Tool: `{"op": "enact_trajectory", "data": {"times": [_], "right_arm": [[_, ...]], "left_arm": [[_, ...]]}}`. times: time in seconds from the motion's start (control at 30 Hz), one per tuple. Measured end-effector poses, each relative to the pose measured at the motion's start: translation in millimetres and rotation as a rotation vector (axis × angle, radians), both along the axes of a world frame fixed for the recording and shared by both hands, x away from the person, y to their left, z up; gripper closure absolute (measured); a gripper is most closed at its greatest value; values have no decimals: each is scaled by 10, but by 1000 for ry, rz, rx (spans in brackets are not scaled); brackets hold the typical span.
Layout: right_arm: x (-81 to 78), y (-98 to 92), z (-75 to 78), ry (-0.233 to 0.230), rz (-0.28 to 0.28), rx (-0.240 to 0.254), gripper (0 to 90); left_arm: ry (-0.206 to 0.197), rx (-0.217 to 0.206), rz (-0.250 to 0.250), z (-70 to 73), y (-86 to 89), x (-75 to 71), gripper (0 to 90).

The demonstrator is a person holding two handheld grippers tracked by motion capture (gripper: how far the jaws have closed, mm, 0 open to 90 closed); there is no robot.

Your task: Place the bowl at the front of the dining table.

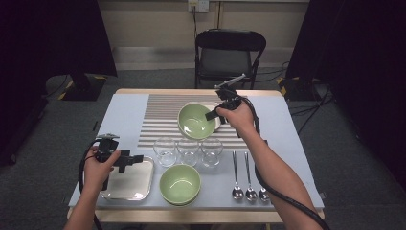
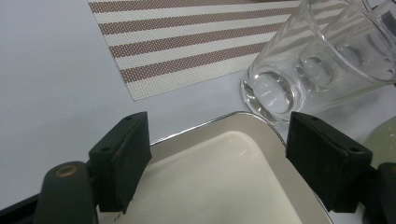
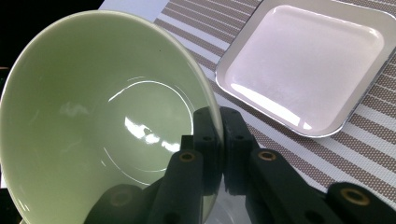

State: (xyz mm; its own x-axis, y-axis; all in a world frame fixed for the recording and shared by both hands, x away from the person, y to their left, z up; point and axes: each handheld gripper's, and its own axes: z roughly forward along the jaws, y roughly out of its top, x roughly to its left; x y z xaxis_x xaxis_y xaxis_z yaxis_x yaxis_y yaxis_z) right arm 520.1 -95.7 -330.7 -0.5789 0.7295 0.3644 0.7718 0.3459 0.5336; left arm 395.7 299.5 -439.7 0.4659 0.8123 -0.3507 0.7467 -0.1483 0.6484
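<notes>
The empty green bowl (image 1: 195, 120), tilted above the striped placemat (image 1: 163, 115), has its rim pinched by the right gripper (image 1: 214, 114); a white square plate (image 3: 306, 60) lies just behind. Near left, the left gripper (image 1: 135, 159) hovers wide open over an empty metal tray (image 1: 128, 184), glasses (image 1: 188, 151) beside it

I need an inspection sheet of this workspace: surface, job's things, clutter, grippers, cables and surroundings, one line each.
Surface: pale table with a striped mat at the back.
Job's things: green bowl held tilted above the mat, beside a white square plate.
Clutter: second green bowl, three glasses, three spoons, metal tray.
Grippers: right gripper shut on the bowl's rim; left gripper open over the tray.
Cables: black cable along the right forearm.
Surroundings: folding chair, dark curtains, carpet floor.
</notes>
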Motion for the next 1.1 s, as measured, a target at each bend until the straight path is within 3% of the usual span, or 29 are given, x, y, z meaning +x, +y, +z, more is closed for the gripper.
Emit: {"op": "enact_trajectory", "data": {"times": [1.1], "right_arm": [[188,-88,-19,-2,-73,10,865]], "left_arm": [[0,1,0,-5,16,1,219]]}}
